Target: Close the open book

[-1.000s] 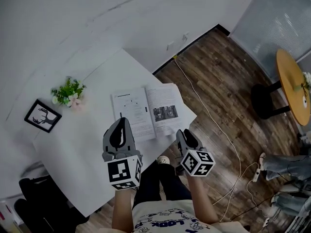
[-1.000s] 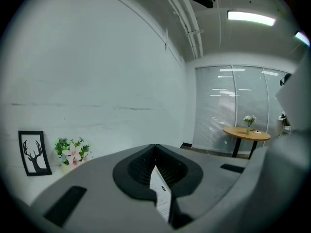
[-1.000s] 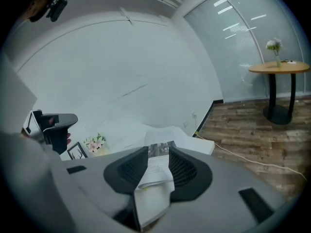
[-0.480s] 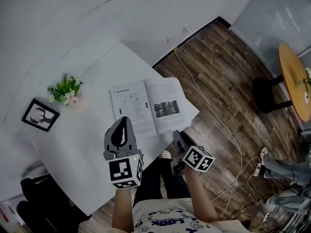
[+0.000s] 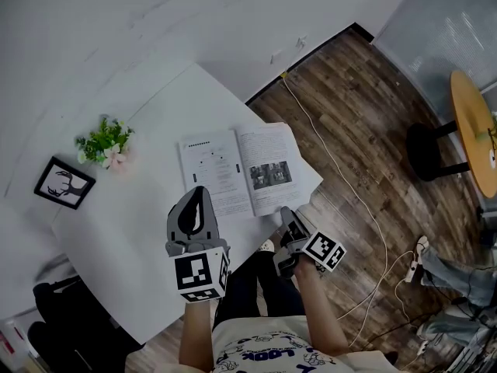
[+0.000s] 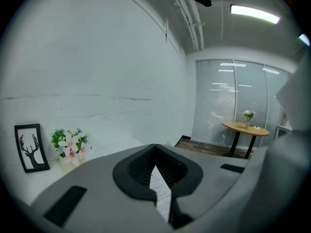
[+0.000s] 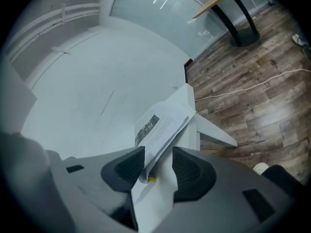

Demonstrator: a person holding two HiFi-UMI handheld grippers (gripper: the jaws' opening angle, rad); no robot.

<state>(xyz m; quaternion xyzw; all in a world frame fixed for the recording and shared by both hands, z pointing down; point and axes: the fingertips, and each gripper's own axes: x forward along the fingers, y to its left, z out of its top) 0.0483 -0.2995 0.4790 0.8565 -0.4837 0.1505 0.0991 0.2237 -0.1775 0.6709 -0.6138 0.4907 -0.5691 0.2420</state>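
An open book [image 5: 237,173] lies flat on the white table [image 5: 132,216], near its right corner. My left gripper [image 5: 197,195] hovers at the book's near left corner, its jaws shut with nothing in them. In the left gripper view only a thin strip of page [image 6: 163,198] shows through the slit of that gripper [image 6: 155,152]. My right gripper [image 5: 289,214] is at the table's front edge by the right page. Its jaws are opening, and the edge of the book [image 7: 158,125] lies between the fingers of the right gripper [image 7: 158,161], without being pressed.
A small potted plant [image 5: 105,142] and a framed deer picture [image 5: 64,183] stand at the table's left. A cable [image 5: 342,177] runs over the wooden floor on the right. A round wooden table [image 5: 474,123] and a seated person's legs [image 5: 458,270] are at the far right.
My right gripper has rolled and sunk down to the table's edge, so the book's right page edge is now between its jaws. The left gripper has dipped slightly.
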